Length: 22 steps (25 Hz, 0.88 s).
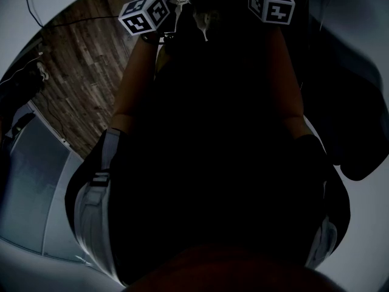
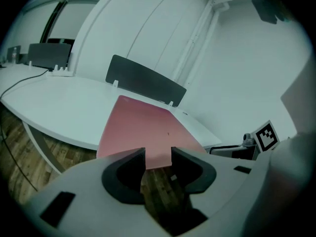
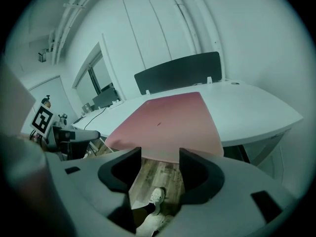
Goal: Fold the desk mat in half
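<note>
**Mat still flat and unfolded; both tools open and short of its near edge**

A broad white table with a curved front rim fills the middle of both gripper views, with pale walls behind it and a brown wood-plank floor below.

On the table lies a pink rectangular desk mat, spread flat in a single layer. Its long sides run away from the viewer. Its far end reaches almost to a dark grey upright divider panel at the back of the table. Its near end sits at the front rim, perhaps a little past it. No corner is lifted and no crease shows, so the fold seems not to have begun. Gripping, lifting and laying one half over the other are all still to do.

The left tool has its jaws apart. Only floor shows in the gap, and the mat's near edge sits just beyond the jaw tips, towards its right-hand corner.

The right tool also has its jaws apart and holds nothing. The mat lies ahead of it, with the near edge crossing behind the gap. Neither tool appears to touch the mat.

The head view is mostly dark clothing and shows neither table nor mat.

A pale shoe shows on the floor below the right tool.
</note>
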{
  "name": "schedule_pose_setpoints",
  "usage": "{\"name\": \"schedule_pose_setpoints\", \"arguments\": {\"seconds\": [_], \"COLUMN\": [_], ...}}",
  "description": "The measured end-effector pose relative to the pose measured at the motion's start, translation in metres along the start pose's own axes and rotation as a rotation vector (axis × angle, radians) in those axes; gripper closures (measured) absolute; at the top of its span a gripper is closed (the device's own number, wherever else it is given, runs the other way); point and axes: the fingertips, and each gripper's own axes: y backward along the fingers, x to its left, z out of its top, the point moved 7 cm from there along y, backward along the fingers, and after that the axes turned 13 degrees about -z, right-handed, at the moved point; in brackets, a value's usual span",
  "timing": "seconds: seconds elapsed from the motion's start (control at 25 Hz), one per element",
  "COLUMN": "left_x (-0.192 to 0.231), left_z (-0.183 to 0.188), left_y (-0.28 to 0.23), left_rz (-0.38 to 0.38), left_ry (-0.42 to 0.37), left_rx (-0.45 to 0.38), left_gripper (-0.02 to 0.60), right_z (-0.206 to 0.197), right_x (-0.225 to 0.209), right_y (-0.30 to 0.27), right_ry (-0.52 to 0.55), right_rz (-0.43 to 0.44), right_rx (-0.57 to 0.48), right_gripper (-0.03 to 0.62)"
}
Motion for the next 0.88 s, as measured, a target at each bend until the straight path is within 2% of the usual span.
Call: {"name": "schedule_pose_setpoints", "arguments": {"seconds": [0.24, 0.4, 0.64, 0.88], "left_x": [0.003, 0.011, 0.018, 0.03], "left_z": [-0.016, -0.025, -0.022, -0.022], "left_y": [-0.004, -0.004, -0.002, -0.001], "left_rz": [-0.016, -0.041, -0.044, -0.049], "left_ry": [0.103, 0.2, 0.306, 0.398], "left_rx": [-0.012, -0.036, -0.064, -0.075], "left_gripper": [0.411, 0.411, 0.411, 0.411], "right_z": [-0.013, -0.025, -0.037, -0.032], "right_x": [-0.006, -0.003, -0.004, -0.005], "right_y": [-0.009, -0.016, -0.02, -0.025], "right_ry": [-0.101, -0.157, -0.305, -0.467], "right_rz": [0.032, 0.051, 0.068, 0.084], "right_rx": [0.038, 0.069, 0.104, 0.106], "right_gripper": [0.358, 0.356, 0.349, 0.347]}}
